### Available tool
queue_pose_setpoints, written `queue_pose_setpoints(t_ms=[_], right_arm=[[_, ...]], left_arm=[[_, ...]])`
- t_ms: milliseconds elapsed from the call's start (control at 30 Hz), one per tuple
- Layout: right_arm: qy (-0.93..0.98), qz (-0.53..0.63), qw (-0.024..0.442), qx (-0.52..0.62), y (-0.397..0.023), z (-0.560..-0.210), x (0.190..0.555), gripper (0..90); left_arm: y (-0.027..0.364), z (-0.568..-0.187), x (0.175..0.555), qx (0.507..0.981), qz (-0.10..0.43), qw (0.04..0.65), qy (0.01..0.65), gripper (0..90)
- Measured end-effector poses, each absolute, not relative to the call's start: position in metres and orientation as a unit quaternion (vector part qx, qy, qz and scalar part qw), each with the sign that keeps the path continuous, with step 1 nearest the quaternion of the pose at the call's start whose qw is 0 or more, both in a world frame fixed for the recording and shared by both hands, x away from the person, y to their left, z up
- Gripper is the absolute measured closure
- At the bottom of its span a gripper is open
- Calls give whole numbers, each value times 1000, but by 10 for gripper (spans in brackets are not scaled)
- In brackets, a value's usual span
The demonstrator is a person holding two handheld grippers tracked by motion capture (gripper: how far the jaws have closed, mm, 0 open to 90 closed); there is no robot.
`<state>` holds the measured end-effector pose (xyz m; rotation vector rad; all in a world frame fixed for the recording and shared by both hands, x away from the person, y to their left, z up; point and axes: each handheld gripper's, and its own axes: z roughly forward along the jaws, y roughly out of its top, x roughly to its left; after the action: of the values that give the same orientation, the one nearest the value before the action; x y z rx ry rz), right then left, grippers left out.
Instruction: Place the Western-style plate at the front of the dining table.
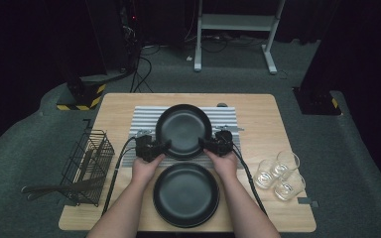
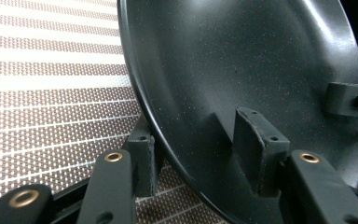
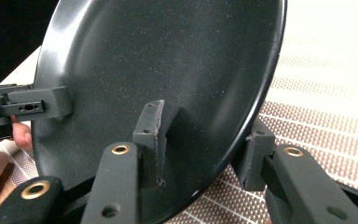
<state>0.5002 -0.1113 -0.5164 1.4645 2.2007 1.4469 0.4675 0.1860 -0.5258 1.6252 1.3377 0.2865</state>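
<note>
So going left to right across the counter [image 1: 114, 106]: there's a black wire basket [image 1: 88, 166] sitting at the left edge with some dark utensils poking out of it toward the left. Next is the left tool [image 1: 164, 147], jaws partway open and clamped over the left rim of the upper black plate [image 1: 183, 130], one pad on the inside face and one behind the rim, which is really clear in the left gripper view where the plate [image 2: 261, 70] stands between the two pads. That plate sits over the striped placemat [image 1: 146, 119] in the middle-back of the counter, and I can't tell whether it's resting on the mat or held just above it. Directly in front of it, closer to the person, is a second black plate [image 1: 186, 194] lying flat on the wood. Then the right tool [image 1: 203, 145] pinches the opposite rim the same way, about half open around the edge. Far right, three clear glasses [image 1: 279, 176] are bunched together near the counter's edge.
</note>
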Motion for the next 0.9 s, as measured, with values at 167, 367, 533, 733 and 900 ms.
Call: queue_pose_setpoints(t_ms=[167, 367, 533, 733, 900], right_arm=[[727, 480, 62, 488, -113, -519, 500, 593], [730, 475, 53, 489, -114, -522, 499, 590], [731, 473, 54, 490, -115, -523, 500, 585], [729, 466, 61, 497, -113, -523, 500, 579], [725, 463, 63, 506, -115, -523, 501, 578]], left_arm=[[185, -526, 468, 672, 117, 483, 550, 537], [184, -526, 467, 677, 117, 478, 548, 536], [183, -526, 468, 678, 118, 473, 550, 536], [183, -527, 469, 678, 120, 465, 557, 538], [182, -527, 469, 678, 124, 460, 560, 544]])
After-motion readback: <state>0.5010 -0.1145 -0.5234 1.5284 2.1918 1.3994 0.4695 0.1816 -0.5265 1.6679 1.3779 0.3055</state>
